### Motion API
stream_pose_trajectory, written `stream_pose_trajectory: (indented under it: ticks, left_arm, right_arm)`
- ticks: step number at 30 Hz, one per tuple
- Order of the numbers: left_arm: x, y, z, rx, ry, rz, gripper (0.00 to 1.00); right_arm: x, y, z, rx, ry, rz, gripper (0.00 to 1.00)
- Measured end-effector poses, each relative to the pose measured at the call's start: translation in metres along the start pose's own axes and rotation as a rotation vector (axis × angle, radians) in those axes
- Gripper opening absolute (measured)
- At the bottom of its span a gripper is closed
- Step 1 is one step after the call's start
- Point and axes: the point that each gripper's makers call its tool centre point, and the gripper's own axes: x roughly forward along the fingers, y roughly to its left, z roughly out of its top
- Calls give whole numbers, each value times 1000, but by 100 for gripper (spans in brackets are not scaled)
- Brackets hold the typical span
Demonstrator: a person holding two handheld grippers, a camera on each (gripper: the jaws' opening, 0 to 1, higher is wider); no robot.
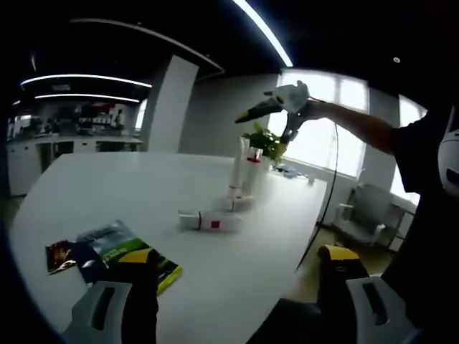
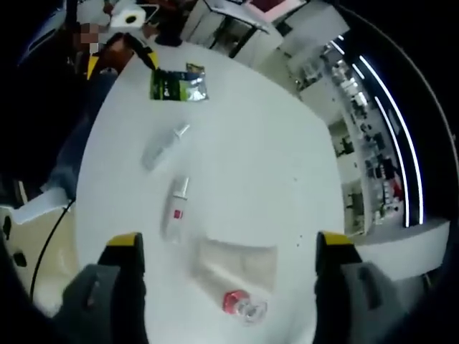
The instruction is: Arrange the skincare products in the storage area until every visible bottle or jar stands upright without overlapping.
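Observation:
Two white bottles lie on their sides on the white table point(image 1: 107, 186): one with a red label point(image 1: 211, 221) and another point(image 1: 237, 204) just behind it. Beyond them stand a tall white bottle point(image 1: 239, 168) and a red-capped one point(image 1: 253, 168). My left gripper point(image 1: 240, 258) is open and empty, low over the near table edge. A person's hand holds my right gripper point(image 1: 251, 111) high above the upright bottles. The right gripper point(image 2: 229, 240) is open, looking down on the red-label bottle point(image 2: 174, 208), the second lying bottle point(image 2: 161, 149), a pale tall item point(image 2: 237, 264) and the red cap point(image 2: 240, 304).
Magazines point(image 1: 122, 254) lie on the table near my left jaw, also seen as magazines point(image 2: 179, 84) from above. A green plant point(image 1: 267, 140) stands behind the upright bottles. A cable point(image 1: 326, 193) hangs past the table's right edge. The left gripper point(image 2: 143, 46) shows beside the magazines.

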Motion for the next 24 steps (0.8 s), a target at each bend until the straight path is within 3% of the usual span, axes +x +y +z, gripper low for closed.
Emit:
stream_pose_trajectory:
  ticks: [15,24]
  left_arm:
    - [-3,2,-1,-6,-3,10,96]
    - [-8,4,-2,-11,-10,21,96]
  right_arm:
    - [20,-3,34,-56,-7,57,99]
    - [37,5,41,-75,4,94,99]
